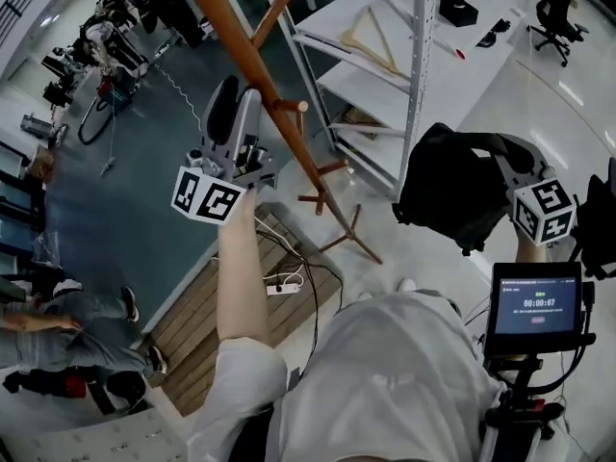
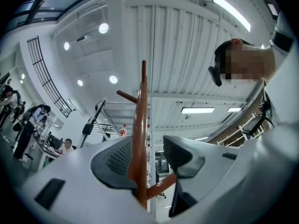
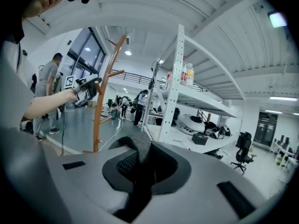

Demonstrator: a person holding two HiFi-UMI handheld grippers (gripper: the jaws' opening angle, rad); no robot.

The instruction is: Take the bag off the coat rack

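Observation:
The brown wooden coat rack (image 1: 255, 65) leans across the head view, its feet on the floor by the shelving. My left gripper (image 1: 241, 89) straddles its pole (image 2: 138, 125): the pole rests against the left pad, a gap shows at the right pad, so the gripper is open. The black bag (image 1: 448, 186) hangs off the rack at the right, held up by its strap (image 3: 140, 148). My right gripper (image 1: 496, 157) is shut on that strap. In the right gripper view the rack (image 3: 103, 87) and the left gripper (image 3: 86, 87) stand at the left, apart from the bag.
A white metal shelving unit (image 1: 414, 56) stands just behind the rack. A power strip with cables (image 1: 284, 285) lies on the wooden floor strip below. A small screen (image 1: 537, 306) sits under my right hand. People (image 1: 58, 335) are at the left, and an office chair (image 1: 558, 8) at the far right.

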